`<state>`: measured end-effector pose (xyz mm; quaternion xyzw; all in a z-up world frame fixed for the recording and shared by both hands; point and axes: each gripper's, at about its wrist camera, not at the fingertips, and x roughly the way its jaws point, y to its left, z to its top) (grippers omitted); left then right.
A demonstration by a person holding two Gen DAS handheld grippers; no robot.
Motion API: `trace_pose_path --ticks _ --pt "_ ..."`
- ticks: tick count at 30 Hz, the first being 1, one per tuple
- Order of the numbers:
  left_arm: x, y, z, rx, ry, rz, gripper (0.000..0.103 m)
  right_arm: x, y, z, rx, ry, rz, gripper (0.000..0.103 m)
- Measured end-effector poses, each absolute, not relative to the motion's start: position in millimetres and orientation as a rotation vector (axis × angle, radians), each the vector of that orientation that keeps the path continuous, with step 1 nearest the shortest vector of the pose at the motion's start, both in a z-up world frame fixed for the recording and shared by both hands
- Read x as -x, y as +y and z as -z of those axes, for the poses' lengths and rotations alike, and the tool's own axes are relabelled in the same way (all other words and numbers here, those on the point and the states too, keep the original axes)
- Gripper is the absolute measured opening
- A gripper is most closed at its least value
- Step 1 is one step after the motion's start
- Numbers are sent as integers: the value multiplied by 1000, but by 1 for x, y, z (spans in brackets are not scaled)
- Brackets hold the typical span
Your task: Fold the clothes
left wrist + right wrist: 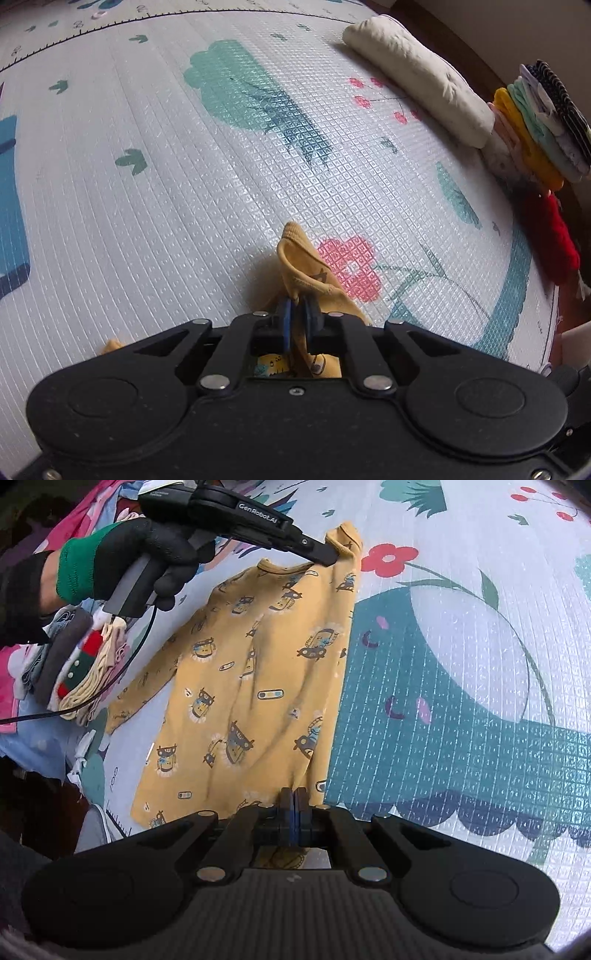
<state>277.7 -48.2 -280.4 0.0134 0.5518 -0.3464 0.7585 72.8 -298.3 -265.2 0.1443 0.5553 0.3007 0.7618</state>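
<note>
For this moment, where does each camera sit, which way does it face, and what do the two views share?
Left wrist: on the left gripper, looking down past its jaws, shut on the yellow shirt, over the play mat to folded clothes.
Right wrist: on the right gripper, shut on the shirt's hem, facing the gloved hand that holds the left gripper at the shoulder.
Shared: shirt, mat, left gripper.

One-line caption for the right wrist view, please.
Right gripper pinches the yellow shirt's hem while the left gripper holds its shoulder over the play mat.
</note>
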Motion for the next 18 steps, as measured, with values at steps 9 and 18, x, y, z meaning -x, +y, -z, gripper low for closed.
trace_pose_path --ticks 9,18 --pt "-247 -31 262 -80 1283 884 53 -57 -308 260 -399 1181 -665 9" --pt "-226 -8 274 146 1388 848 3 -56 -279 260 -210 1198 -703 3"
